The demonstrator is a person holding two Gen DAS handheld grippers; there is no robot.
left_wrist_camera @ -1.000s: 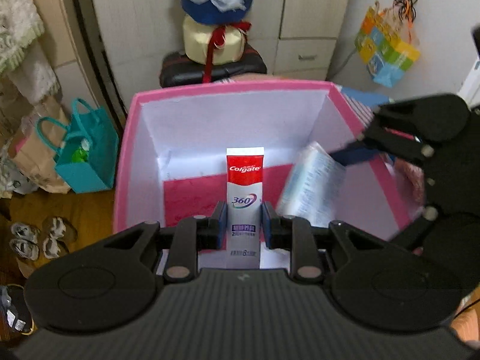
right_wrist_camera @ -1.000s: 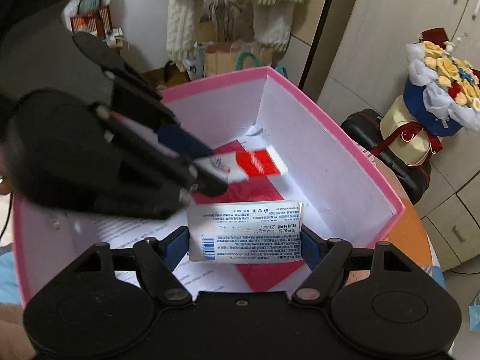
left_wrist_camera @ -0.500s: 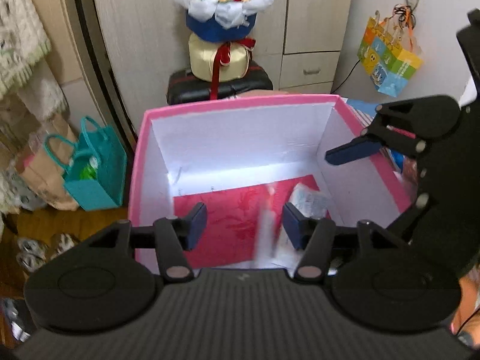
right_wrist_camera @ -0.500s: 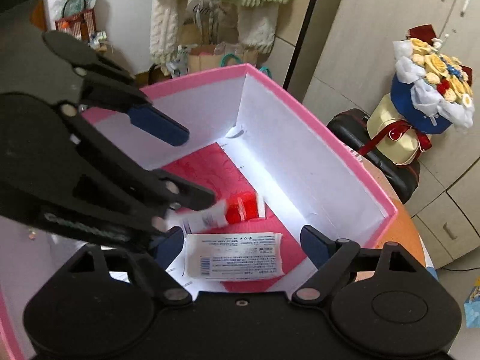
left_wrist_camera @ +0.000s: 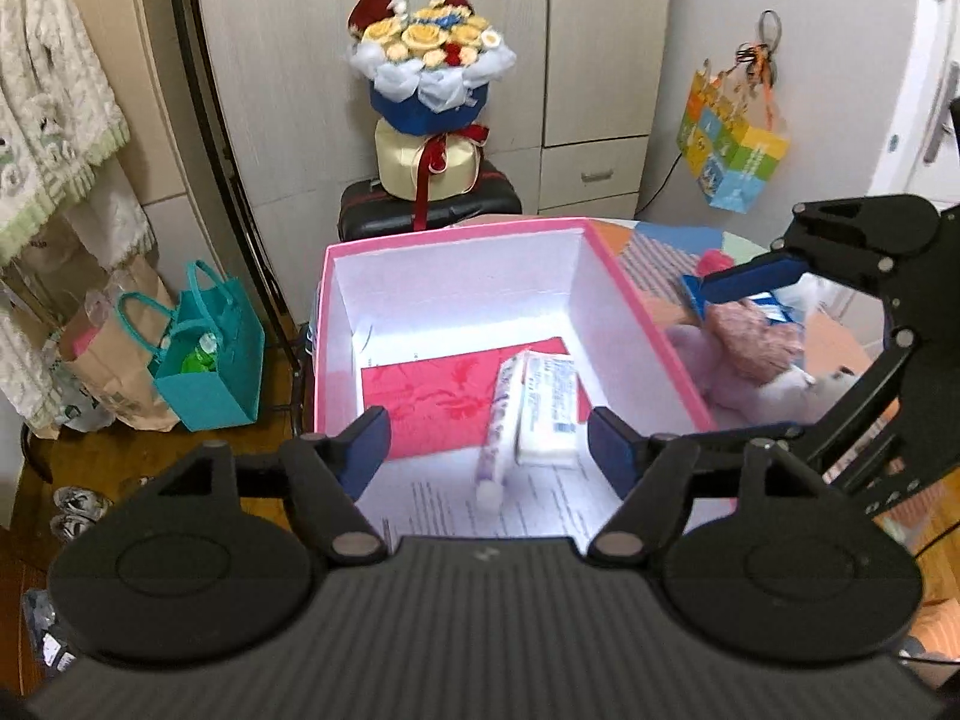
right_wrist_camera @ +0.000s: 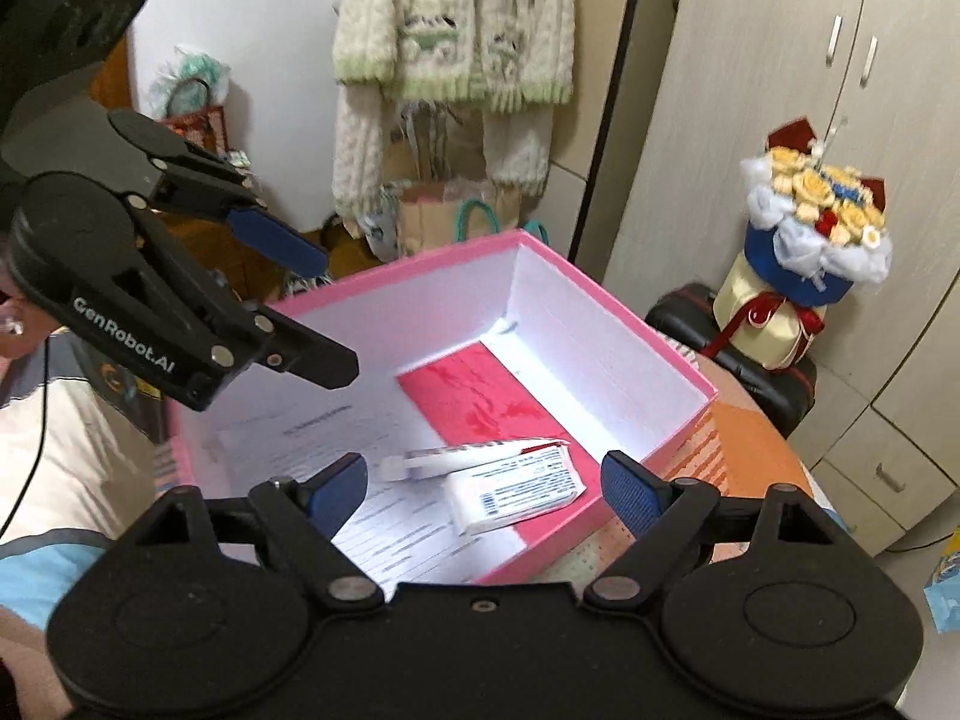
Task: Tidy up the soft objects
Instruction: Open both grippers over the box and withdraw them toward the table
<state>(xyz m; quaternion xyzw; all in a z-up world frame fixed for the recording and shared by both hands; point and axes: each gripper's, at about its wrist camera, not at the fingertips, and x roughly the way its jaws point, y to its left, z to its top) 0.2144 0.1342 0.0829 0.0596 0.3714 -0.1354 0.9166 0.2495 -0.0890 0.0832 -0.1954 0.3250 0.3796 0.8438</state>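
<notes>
Toothpaste tube (left_wrist_camera: 501,420) and white packet (left_wrist_camera: 549,405) lie side by side inside the pink box (left_wrist_camera: 642,324) — left gripper (left_wrist_camera: 489,444) opening, empty; right gripper (right_wrist_camera: 483,483) spread wide, released.

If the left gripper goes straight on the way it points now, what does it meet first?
Probably the toothpaste tube lying in the pink box; the left gripper, jaws opening and empty, points down at it. Depth is uncertain.
</notes>
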